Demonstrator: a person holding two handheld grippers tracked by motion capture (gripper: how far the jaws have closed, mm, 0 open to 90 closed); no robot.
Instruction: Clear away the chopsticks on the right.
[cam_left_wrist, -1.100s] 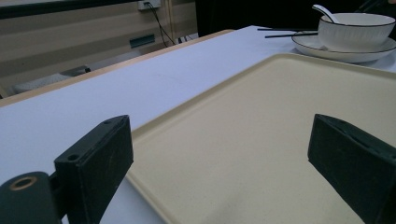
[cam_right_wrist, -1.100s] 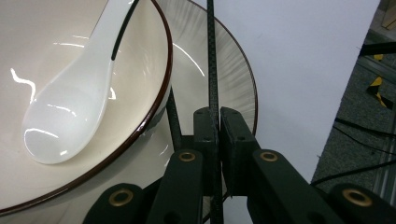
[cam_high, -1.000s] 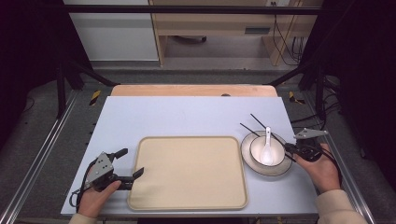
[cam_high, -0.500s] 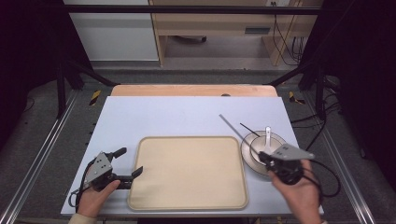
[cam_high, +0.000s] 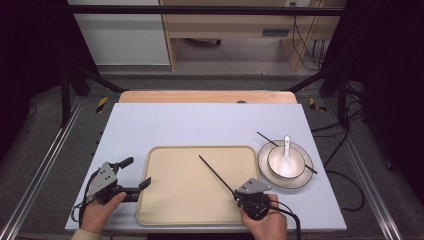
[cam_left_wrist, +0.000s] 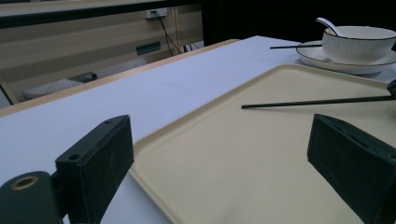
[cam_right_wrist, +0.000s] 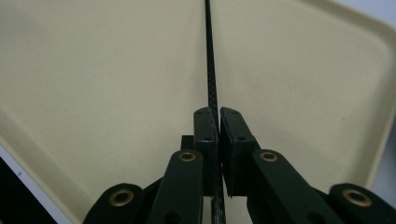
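Tabletop tray (cam_high: 190, 200) — right gripper (cam_right_wrist: 218, 140) jaws pinch chopstick (cam_right_wrist: 208, 56); left gripper (cam_left_wrist: 224, 158) jaws wide.

Even soft light falls on the desk (cam_high: 200, 125); surroundings are dark; near tool parts look slightly blurred.

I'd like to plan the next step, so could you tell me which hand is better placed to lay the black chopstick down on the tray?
Right. The right gripper already clamps the chopstick above the tray. The left gripper stands open, off the tray's left edge.
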